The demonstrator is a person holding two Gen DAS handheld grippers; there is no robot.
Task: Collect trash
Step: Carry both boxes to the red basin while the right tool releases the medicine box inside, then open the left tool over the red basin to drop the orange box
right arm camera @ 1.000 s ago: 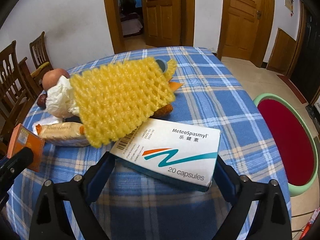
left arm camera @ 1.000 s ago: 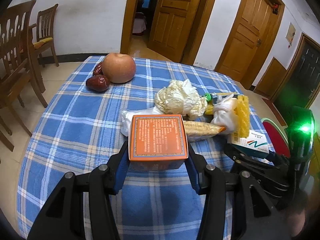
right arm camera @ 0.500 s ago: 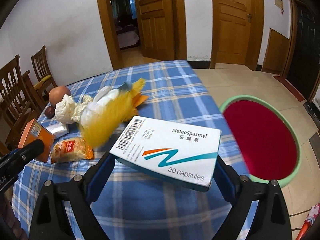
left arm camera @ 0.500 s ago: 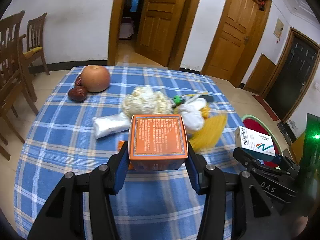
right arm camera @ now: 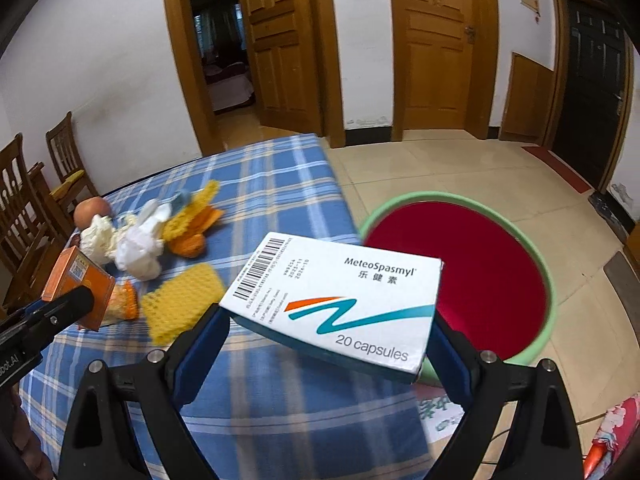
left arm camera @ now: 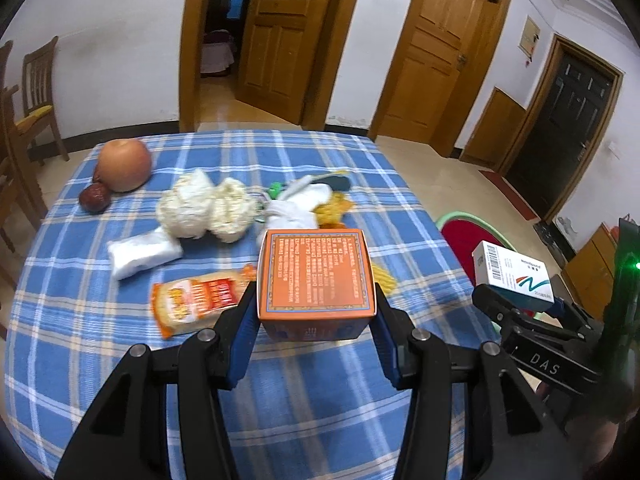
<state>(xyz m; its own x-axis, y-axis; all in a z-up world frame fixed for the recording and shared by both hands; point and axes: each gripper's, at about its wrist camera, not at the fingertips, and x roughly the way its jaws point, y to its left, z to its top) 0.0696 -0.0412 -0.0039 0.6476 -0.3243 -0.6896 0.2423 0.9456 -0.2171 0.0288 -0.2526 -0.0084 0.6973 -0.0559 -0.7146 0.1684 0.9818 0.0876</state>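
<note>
1. The left tool is clamping its two blue pads against the sides of the orange box, carrying it clear of the bench.
2. The right tool is closed on the white capsule box, holding it tilted, with the barcode end toward 11 o'clock.
3. Compared with a second ago, the right tool is now swinging away from the litter pile: the capsule box, which was low among the trash, is sitting partly in front of the red bin, whose green rim fills the 2 o'clock part of the right wrist view.
4. The yellow foam net, which was draped against the capsule box a second ago, is now lying by itself on the bench at 9 o'clock from that box.
5. The left tool is also rising and pulling back; more of the bench is showing, and the snack packet is now lying at 9 o'clock from the orange box.
6. Still waiting on the bench are the crumpled paper and the white wrapper; the apple and red dates at 11 o'clock are likely not trash.
7. Judging from this, both boxes are secured and heading for the bin, with the capsule box probably dropping first.
</note>
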